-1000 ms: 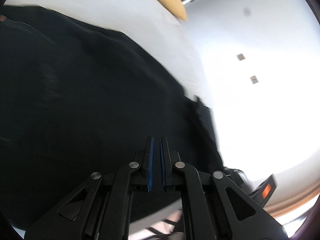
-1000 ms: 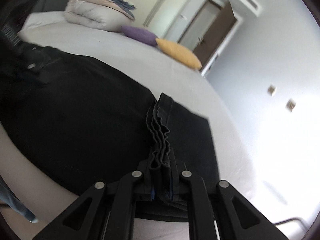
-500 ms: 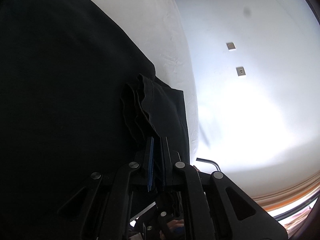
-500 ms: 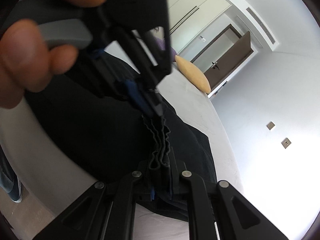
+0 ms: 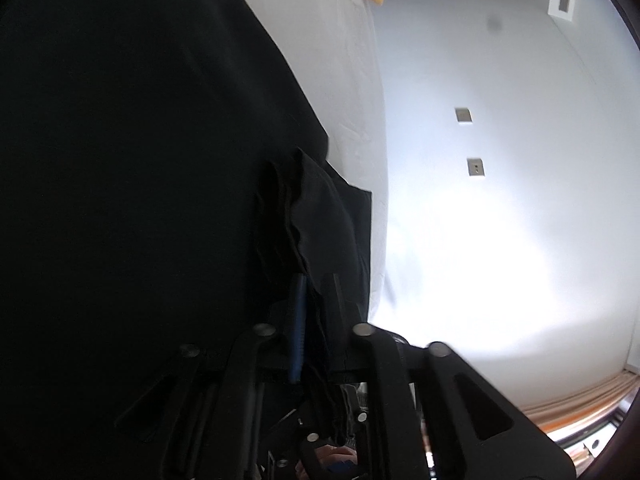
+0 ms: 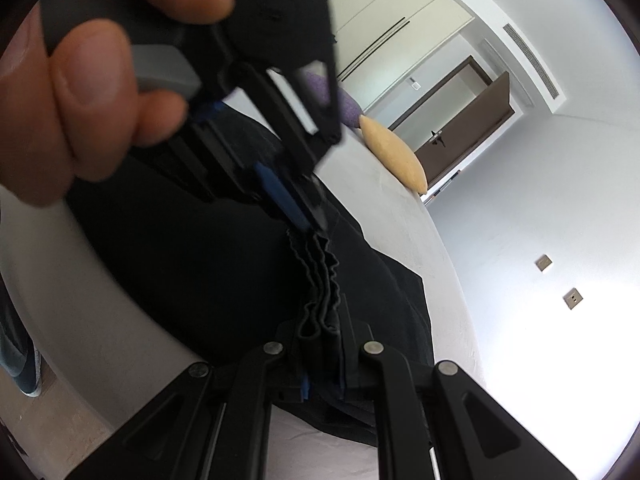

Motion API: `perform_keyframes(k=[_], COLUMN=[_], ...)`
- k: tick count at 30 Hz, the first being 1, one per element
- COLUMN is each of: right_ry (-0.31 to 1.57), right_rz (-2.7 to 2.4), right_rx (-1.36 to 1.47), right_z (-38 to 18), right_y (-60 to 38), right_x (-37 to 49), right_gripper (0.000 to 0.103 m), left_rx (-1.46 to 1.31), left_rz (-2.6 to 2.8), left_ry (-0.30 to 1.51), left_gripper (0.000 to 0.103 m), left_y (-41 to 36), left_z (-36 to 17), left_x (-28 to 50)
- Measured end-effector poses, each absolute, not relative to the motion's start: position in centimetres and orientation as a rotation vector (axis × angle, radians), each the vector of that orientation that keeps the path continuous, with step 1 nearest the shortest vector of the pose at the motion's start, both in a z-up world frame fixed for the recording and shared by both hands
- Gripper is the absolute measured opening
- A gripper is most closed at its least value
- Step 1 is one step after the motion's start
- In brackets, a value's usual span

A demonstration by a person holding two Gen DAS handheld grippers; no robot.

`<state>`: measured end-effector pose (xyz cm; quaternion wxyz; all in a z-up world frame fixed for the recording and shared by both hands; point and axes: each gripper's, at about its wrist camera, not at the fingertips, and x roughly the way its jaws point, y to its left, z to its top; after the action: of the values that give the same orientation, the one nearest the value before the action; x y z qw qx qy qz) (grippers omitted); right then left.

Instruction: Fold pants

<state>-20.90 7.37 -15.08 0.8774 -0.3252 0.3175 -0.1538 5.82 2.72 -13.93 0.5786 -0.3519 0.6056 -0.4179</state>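
The black pants point(image 5: 140, 160) lie spread over the white bed point(image 5: 344, 60). In the right wrist view my right gripper point(image 6: 322, 320) is shut on the pleated, bunched hem point(image 6: 320, 280) of the pants point(image 6: 180, 260). A hand point(image 6: 80, 80) holds my left gripper point(image 6: 308, 216) just beyond, its tips at the far end of the same bunch. In the left wrist view my left gripper point(image 5: 316, 292) has its jaws opening, with the gathered hem point(image 5: 316, 208) between the blue pad and the other finger.
A yellow pillow point(image 6: 394, 156) and a purple pillow point(image 6: 348, 108) rest at the far end of the bed point(image 6: 400, 208), before a brown door point(image 6: 472, 120). The white wall carries two sockets point(image 5: 464, 115). Floor and a shoe point(image 6: 24, 368) show at lower left.
My left gripper has swung in from the side to the bunched hem, and its jaws have parted around the fabric. The right gripper keeps its grip on the hem.
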Motion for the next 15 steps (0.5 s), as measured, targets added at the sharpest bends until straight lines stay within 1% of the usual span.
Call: perform_keyframes(k=[1, 2, 3, 5, 9, 13, 14, 15], right_ry=[0.663, 0.664, 0.664, 0.660, 0.639, 0.623, 0.621, 0.620], right_rz=[-0.321, -0.322, -0.323, -0.324, -0.321, -0.318, -0.316, -0.314], right_rx=[-0.674, -0.671, -0.666, -0.671, -0.675, -0.696, -0.702, -0.708], right_z=[-15.0, -15.1, -15.0, -14.8, -14.3, -14.1, -14.2, -14.2], right_y=[7.3, 7.2, 7.0, 7.0, 7.3, 7.6, 7.6, 7.7], right_x=[-20.9, -20.9, -20.9, -20.9, -21.0, -21.1, -21.1, -21.1], right_gripper=[0.011, 0.011, 0.011, 0.011, 0.011, 0.011, 0.011, 0.011], left_rx=[-0.834, -0.857, -0.898, -0.918, -0.828, -0.805, -0.781, -0.756], left_rz=[-0.980, -0.974, -0.974, -0.991, -1.000, -1.011, -1.020, -1.021], left_ry=[1.414, 1.407, 1.386, 1.392, 1.400, 1.421, 1.433, 1.442], left_gripper=[0.049, 0.067, 0.076, 0.076, 0.076, 0.076, 0.075, 0.067], left_y=[2.6, 3.0, 3.4, 3.5, 3.3, 2.9, 2.6, 2.2], left_z=[-13.9, -14.0, -13.9, -13.9, -13.4, -13.5, -13.3, -13.3], left_x=[6.0, 6.1, 6.3, 6.6, 7.0, 7.3, 7.4, 7.4])
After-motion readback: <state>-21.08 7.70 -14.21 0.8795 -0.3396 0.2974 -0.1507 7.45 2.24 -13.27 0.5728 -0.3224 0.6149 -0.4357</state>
